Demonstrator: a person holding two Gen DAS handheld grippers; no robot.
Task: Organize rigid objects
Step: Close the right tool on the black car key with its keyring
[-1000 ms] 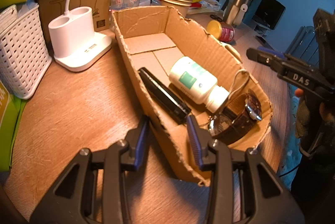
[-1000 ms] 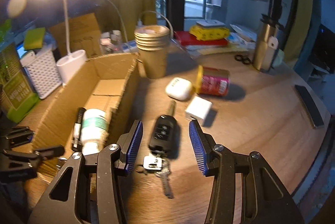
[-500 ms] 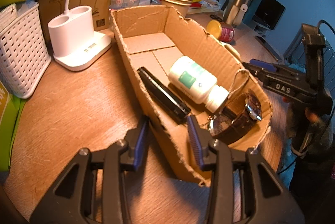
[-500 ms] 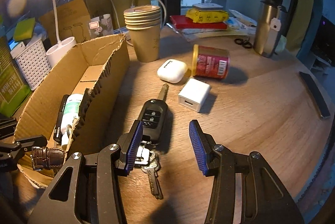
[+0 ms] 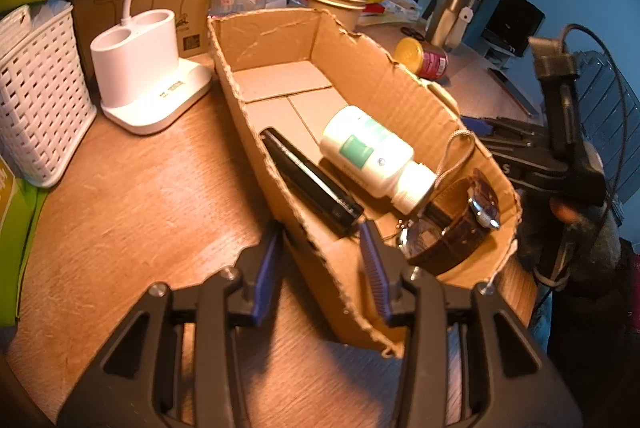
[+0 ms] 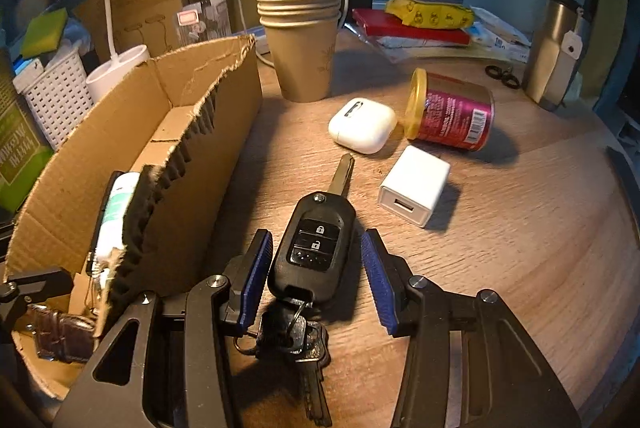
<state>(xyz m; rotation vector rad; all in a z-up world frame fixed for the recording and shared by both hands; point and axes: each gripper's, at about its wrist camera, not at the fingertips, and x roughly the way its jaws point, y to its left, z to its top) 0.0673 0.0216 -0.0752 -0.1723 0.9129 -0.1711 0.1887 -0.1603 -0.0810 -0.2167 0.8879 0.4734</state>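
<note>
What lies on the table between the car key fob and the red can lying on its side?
In the right wrist view, a white USB charger cube sits between the car key fob and the red can.

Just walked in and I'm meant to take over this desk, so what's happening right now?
A person with two handheld grippers is sorting small items into a torn brown cardboard box. The left gripper sits open astride the box's near wall. Inside lie a white pill bottle, a slim black case and a brown leather-strap watch. The right gripper is open around a black car key fob lying on the wooden table, not yet gripped.
</note>
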